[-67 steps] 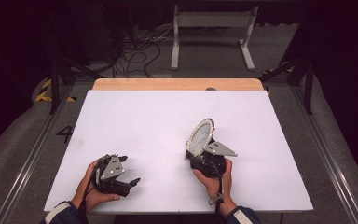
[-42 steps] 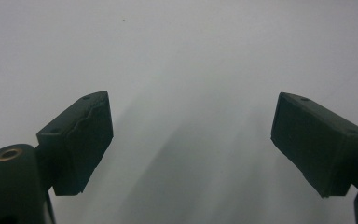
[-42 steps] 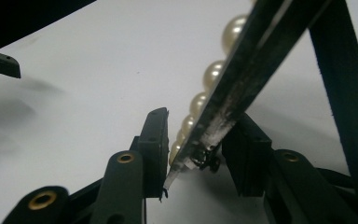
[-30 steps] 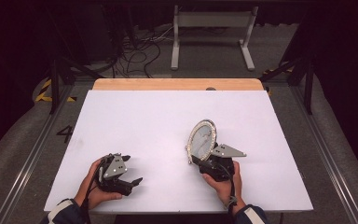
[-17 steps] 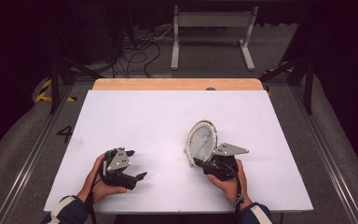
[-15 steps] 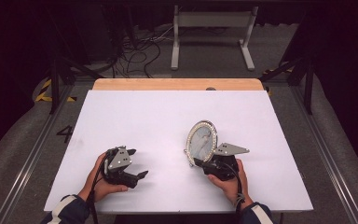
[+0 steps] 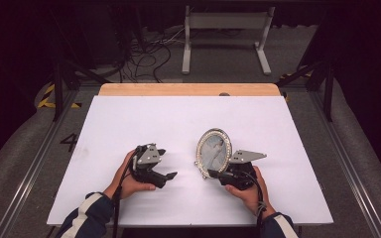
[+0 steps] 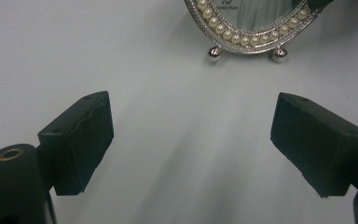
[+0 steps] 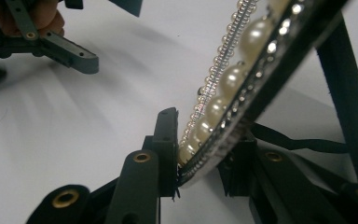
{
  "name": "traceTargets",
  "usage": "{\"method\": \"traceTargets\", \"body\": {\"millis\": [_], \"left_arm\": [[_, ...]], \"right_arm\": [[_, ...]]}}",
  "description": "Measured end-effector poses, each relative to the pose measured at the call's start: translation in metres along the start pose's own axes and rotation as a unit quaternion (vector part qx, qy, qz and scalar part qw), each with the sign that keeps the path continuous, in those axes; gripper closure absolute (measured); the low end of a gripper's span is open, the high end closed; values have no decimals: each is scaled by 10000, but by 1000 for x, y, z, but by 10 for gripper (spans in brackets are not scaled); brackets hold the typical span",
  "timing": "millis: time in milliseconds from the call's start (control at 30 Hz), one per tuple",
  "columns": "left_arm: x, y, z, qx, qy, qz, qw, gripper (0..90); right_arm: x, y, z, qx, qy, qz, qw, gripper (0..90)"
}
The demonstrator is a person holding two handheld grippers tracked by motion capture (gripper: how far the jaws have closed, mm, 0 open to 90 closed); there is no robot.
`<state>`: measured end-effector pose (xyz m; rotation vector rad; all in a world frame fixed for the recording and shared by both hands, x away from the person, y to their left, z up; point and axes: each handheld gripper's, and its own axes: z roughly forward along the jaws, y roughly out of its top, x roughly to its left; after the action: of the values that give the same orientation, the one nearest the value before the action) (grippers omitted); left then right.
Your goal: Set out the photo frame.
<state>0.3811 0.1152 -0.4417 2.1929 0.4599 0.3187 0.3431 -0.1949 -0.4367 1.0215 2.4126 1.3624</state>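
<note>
On the near half of a white table (image 7: 129,119), an oval picture frame (image 7: 214,151) stands upright on edge, a little right of the middle. Its rim is silver and set with a ring of pearl-like beads, and a pale portrait shows faintly behind the glass. In the left gripper view, two small round silver feet (image 8: 213,52) at the bottom of the frame rest on the table.

The right gripper (image 7: 213,174), held in the person's right hand (image 7: 246,191), points left toward the frame's lower edge. In the right gripper view its fingers (image 9: 167,147) sit one on each side of the beaded rim, pressed against it front and back, so the frame is gripped near its base. These fingers have just been closing, with the rim between them. A dark strut, probably the frame's back stand, crosses the right side of that view.

The left gripper (image 7: 171,175), held in the person's left hand (image 7: 126,176), lies to the left of the frame, near it but apart from it, pointing right. Its fingers (image 8: 77,142) are spread wide with nothing but bare table between them, and the frame's lower rim stands just beyond them.

Beyond the white surface, a strip of bare wood (image 7: 188,89) runs along the table's far edge.
</note>
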Motion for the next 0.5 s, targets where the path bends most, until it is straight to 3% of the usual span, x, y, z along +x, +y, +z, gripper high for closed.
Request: {"method": "traceTargets", "body": {"millis": [133,500], "left_arm": [[2,9,12,34,-60,49,10000,139],[13,31,46,-105,-288,-32,9995,146]], "right_arm": [[-1,-1,0,-28,22,27,10000,713],[9,-6,-9,-134,-397,-1,9991,643]]}}
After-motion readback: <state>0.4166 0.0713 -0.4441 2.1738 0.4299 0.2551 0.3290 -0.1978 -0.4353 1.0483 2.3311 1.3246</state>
